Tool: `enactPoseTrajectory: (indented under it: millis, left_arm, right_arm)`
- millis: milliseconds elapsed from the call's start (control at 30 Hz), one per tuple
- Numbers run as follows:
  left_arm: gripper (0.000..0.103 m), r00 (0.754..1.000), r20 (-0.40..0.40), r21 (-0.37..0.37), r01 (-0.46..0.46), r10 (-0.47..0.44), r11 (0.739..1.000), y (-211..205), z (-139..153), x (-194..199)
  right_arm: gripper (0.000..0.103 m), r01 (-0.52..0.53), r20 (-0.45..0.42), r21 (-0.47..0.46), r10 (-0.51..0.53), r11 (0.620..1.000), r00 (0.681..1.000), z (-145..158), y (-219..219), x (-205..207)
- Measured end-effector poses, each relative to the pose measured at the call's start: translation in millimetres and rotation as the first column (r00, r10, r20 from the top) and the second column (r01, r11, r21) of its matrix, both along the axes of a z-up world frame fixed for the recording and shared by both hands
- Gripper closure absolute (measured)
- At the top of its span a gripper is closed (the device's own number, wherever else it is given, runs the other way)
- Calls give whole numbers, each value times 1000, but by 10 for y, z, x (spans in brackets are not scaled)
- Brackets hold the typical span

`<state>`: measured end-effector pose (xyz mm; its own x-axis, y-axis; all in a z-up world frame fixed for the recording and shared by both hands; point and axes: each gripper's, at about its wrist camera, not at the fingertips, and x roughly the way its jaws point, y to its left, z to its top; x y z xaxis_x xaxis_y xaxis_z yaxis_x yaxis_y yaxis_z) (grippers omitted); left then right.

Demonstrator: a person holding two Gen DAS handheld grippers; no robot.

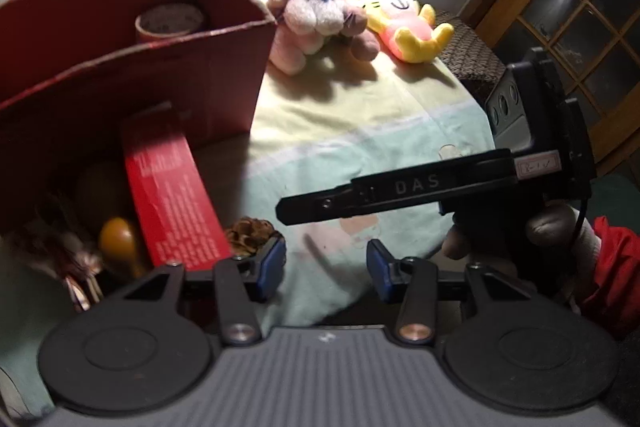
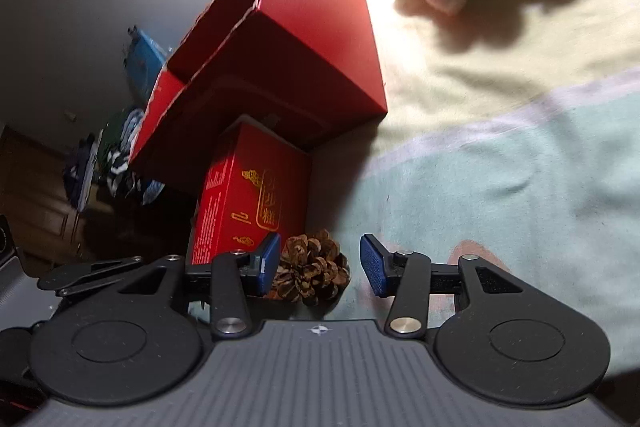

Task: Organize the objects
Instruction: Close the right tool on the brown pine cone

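The big open red cardboard box [image 2: 304, 39] stands on a soft pastel blanket [image 2: 520, 167], with a glossy red gift carton [image 2: 248, 203] lying lengthwise in front of it. The small, woody, scaly pine cone [image 2: 310, 271] sits just inside the right gripper [image 2: 320, 265], hard against its left pad. That gripper's jaws are spread, clearly the nearer. The left gripper [image 1: 326, 267], also spread and empty, has the cone beyond its left fingertip.
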<state>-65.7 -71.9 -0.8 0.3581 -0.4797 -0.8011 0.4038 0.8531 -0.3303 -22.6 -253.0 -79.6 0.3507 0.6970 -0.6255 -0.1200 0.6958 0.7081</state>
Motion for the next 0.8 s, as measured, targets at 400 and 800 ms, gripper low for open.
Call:
enactPoseTrajectory:
  millis: [400,800]
  left_arm:
    - [56,953,-20,190,-294,303,937,-359,-251,-112]
    - [55,832,65,330,-539,550,775,-513,-556,-110]
  right_arm:
    - [54,-271,0,54,271,961,962,-73,-51,351]
    - [49,-410,-14,60,412,910,911,-205,131,502]
